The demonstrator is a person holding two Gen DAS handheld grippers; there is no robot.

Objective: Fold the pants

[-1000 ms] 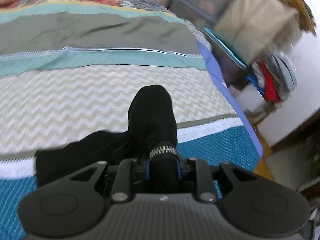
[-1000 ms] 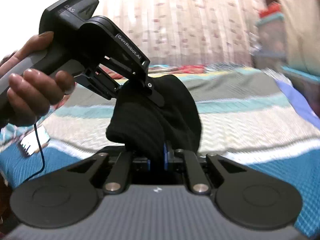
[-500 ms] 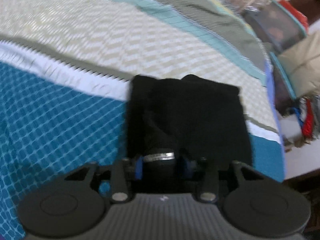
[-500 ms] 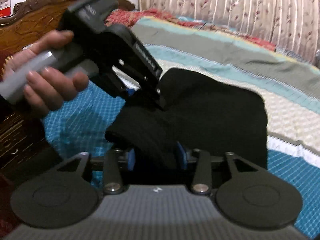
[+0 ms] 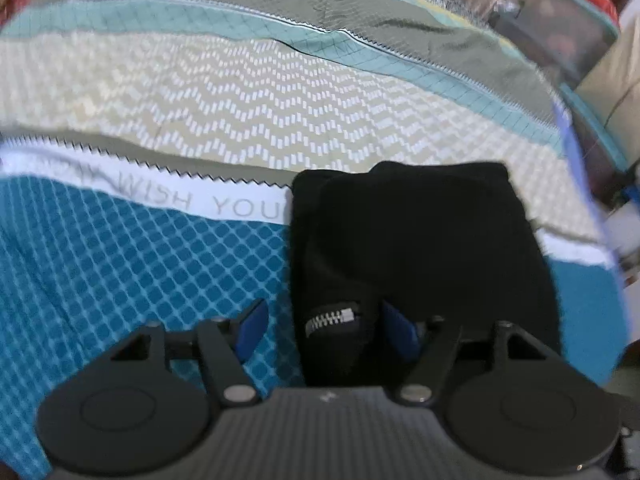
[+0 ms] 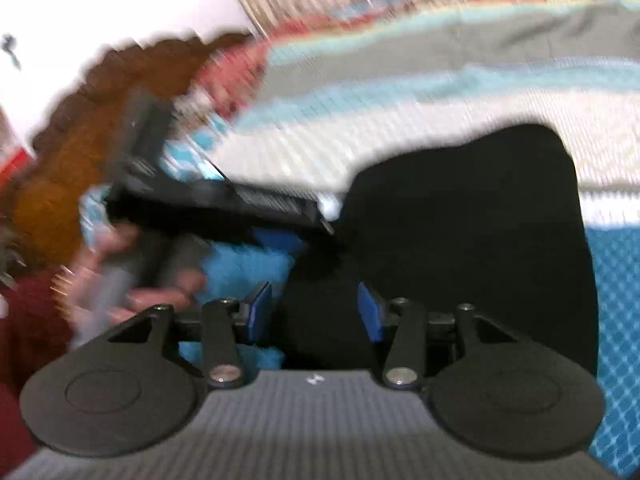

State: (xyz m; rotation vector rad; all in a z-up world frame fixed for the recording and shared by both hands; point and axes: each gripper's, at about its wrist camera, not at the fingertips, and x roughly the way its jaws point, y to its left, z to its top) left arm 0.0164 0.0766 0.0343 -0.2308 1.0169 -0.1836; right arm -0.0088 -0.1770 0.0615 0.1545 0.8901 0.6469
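The bed [image 5: 200, 128], spread with a quilt banded in grey, pale chevron and teal check, serves as the folding surface. On its near right part the black pants [image 5: 420, 240] lie as a compact, roughly rectangular stack, straddling the white lettered band and the teal check; by appearance the folding is largely complete and the bundle is being set down. The left gripper [image 5: 324, 326] points down at the near edge of the stack, its jaws opening: the right blue pad lies close against the cloth, the left pad stands clear over the quilt, and a fold bearing a silver zipper [image 5: 330, 316] sits between them, no longer squeezed. The right gripper [image 6: 314, 312] likewise has its blue pads parted with a hump of black cloth between them, seemingly released so that the fold rests under its own weight. The right wrist view is blurred; the person's hand [image 6: 132, 280] grasps the left gripper's handle at far left
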